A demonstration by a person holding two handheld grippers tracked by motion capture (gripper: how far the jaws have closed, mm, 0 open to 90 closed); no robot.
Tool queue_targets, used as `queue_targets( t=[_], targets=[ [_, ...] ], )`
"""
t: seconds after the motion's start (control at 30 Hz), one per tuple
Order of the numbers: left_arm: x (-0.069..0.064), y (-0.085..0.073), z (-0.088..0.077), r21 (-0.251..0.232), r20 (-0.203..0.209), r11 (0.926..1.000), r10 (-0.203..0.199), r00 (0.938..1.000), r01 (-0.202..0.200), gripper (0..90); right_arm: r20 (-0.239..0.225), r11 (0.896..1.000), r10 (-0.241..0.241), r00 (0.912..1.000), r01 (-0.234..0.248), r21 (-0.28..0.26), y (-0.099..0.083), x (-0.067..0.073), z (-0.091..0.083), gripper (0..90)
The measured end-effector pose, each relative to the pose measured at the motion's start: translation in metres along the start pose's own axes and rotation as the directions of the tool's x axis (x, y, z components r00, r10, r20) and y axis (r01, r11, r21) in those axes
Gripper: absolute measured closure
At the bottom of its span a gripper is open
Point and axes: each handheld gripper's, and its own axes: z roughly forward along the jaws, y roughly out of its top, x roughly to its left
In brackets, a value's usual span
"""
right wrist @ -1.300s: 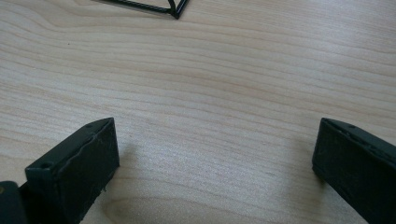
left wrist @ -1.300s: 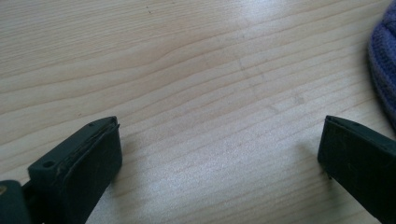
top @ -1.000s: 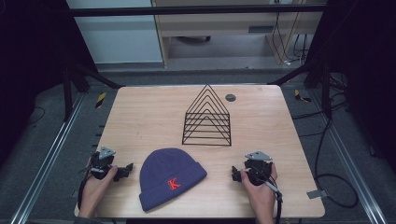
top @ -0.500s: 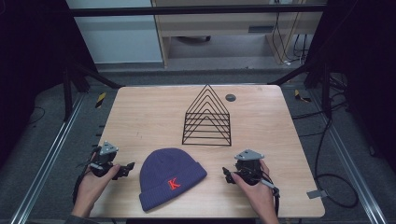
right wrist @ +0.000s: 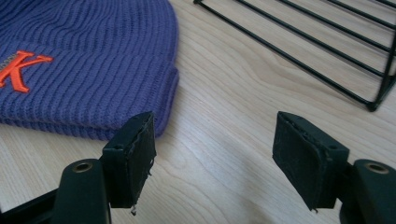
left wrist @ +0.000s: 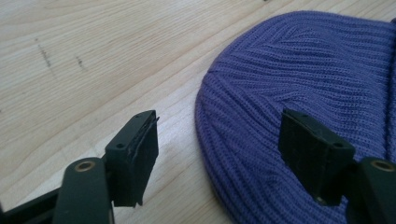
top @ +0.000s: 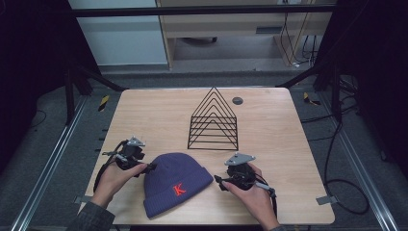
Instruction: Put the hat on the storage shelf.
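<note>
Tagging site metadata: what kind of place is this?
Likely a lab data-collection rig: a bare wooden table inside a dark metal frame, loose cables on the floor, staged props: a beanie and wire rack.

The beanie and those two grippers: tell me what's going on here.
A person sits at a wooden table with a handheld gripper in each hand, one on either side of a purple knit beanie with an orange K. The left gripper is open at the beanie's crown edge; the right gripper is open beside the folded cuff. Neither grips the fabric yet. A black wire rack stands behind the beanie, untouched.
</note>
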Motion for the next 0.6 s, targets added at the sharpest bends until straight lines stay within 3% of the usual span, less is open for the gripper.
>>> queue_targets(
  t=[0.2,0.37,0.6],
  targets=[
    [0.001,0.005,0.015,0.061,0.014,0.9981,-0.014,0.9998,0.014,34.1,-0.026,1.000,-0.019,0.9995,0.019,0.004,0.003,0.008,0.006,28.6],
    [-0.001,0.005,0.025,0.105,0.013,0.9945,0.002,0.9999,-0.003,36.4,-0.039,1.000,-0.024,0.9990,0.024,0.000,0.004,0.012,0.006,27.9],
    [-0.003,0.005,0.031,0.123,0.033,0.9923,-0.001,0.9995,-0.003,42.4,-0.048,1.000,-0.028,0.9985,0.028,-0.002,0.003,0.013,0.005,27.5]
  ],
)
